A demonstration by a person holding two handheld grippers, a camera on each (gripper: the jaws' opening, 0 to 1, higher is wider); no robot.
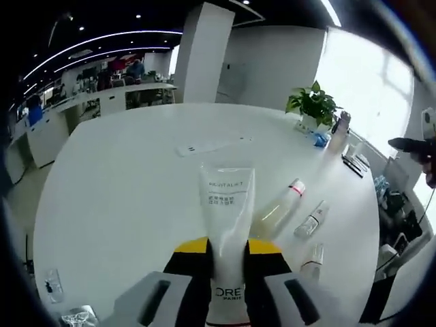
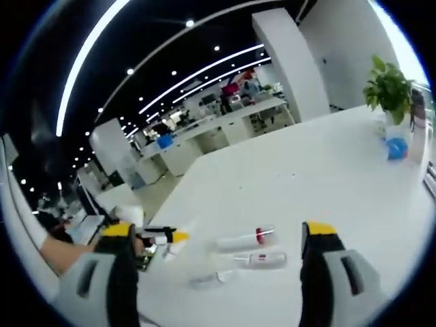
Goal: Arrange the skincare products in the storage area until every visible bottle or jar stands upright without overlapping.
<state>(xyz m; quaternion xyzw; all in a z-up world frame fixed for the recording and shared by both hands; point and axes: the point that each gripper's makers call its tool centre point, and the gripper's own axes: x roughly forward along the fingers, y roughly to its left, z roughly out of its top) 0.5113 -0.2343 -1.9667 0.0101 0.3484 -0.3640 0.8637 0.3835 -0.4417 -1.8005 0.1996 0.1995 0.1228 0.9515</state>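
Your left gripper is clenched on the white soft plastic squeeze tube w/ grey lettering. The grip sits low, near the cap end, so the crimped end points out over the round white table — prob. so you can set it cap-down and upright. Three products lie flat to its right: a clear bottle w/ red band and two small clear bottles w/ red marks, close together, none overlapping.

Your right gripper is released, jaws wide, nothing between them. It hangs above those lying bottles, so it's placed to take one next, I'd judge. The potted green plant is well apart.
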